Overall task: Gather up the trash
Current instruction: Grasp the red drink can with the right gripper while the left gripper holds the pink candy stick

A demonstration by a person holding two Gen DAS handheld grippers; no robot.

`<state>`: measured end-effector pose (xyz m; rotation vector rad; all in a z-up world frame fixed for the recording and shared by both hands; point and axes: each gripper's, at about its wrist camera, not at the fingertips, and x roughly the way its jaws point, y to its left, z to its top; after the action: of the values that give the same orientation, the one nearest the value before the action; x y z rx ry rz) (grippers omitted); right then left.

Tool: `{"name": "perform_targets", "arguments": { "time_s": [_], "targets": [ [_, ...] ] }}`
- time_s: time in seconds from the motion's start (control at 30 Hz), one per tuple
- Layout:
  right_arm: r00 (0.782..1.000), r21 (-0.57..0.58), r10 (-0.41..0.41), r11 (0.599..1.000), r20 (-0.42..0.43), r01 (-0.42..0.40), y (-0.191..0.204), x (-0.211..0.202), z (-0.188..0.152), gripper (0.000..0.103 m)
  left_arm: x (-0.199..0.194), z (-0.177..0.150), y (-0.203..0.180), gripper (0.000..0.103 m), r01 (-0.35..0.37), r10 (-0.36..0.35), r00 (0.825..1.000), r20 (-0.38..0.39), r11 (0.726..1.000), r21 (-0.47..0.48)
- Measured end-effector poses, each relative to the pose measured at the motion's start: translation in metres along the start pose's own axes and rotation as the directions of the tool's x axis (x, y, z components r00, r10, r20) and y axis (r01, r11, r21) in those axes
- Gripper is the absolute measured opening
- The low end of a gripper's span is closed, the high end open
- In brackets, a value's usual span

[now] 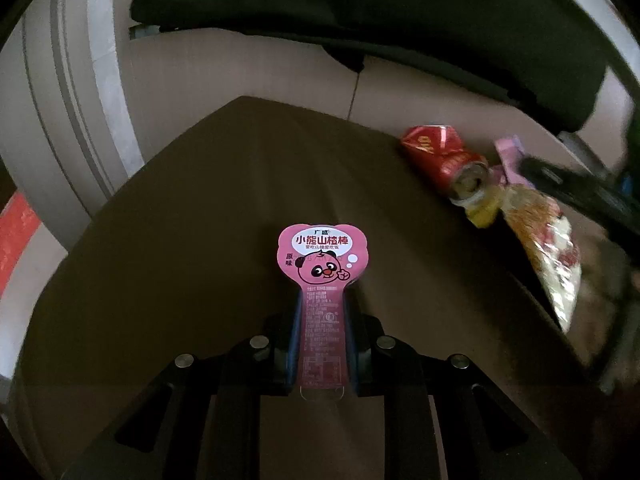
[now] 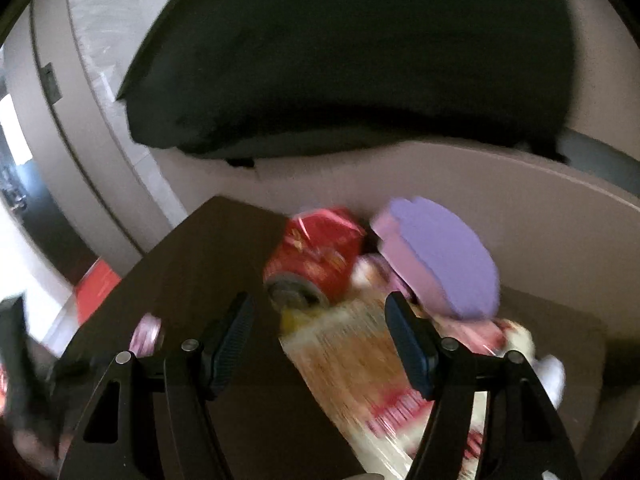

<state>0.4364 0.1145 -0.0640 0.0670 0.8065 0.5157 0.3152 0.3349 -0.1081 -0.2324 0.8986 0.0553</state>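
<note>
Left gripper fingers clamped on pink wrapper's thin stem, its head jutting past their tips; right gripper released above snack bag, can beyond: the wrapper may slide out.

dim indoor light in both views, daylight glare blown out at left edge of right wrist view, dark tabletop underexposed, pink wrapper sharp at centre, heavy motion blur across right wrist view, fisheye bending and black vignette at corners
</note>
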Motion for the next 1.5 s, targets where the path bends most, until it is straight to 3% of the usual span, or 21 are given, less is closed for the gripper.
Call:
{"name": "perform_targets", "arguments": {
  "time_s": [0.2,0.43,0.63,0.73,0.87,1.1,1.27,1.5],
  "targets": [
    [0.995,0.090,-0.101,0.991,0.020,0.099,0.018,0.043,0.020,0.065,-0.025,-0.021,0.003,0.020,0.028,-0.026,0.996,0.087,0.999,-0.030],
    [0.992,0.167,-0.121,0.978,-0.046,0.127,0.013,0.075,0.019,0.065,-0.035,-0.026,0.026,0.020,0.097,-0.080,0.990,0.118,0.985,-0.142],
    [0.989,0.048,-0.105,0.993,-0.109,0.110,0.026,0.081,0.019,0.068,-0.042,-0.031,0.028,0.020,0.108,-0.087,0.989,0.123,0.979,-0.173],
    [0.979,-0.048,-0.079,0.996,-0.185,0.072,0.039,0.084,0.010,0.055,-0.046,-0.033,0.027,0.020,0.113,-0.089,0.987,0.135,0.977,-0.183],
    [0.996,-0.116,-0.035,0.993,-0.080,0.026,0.051,0.048,0.005,0.054,-0.053,-0.040,0.026,0.020,0.108,-0.082,0.987,0.137,0.975,-0.195],
    [0.998,-0.083,0.062,0.995,0.018,-0.060,0.040,-0.024,0.022,0.053,-0.077,-0.050,0.012,0.020,0.088,-0.059,0.986,0.159,0.980,-0.177],
    [0.993,-0.083,0.120,0.989,0.009,-0.119,0.019,-0.082,0.003,0.053,-0.090,-0.060,-0.013,0.020,0.112,-0.082,0.979,0.185,0.981,-0.157],
    [0.992,-0.080,0.109,0.990,-0.063,-0.114,-0.029,-0.128,-0.064,0.053,-0.078,-0.076,-0.051,0.020,0.151,-0.137,0.983,0.120,0.982,-0.113]
  ]
}}
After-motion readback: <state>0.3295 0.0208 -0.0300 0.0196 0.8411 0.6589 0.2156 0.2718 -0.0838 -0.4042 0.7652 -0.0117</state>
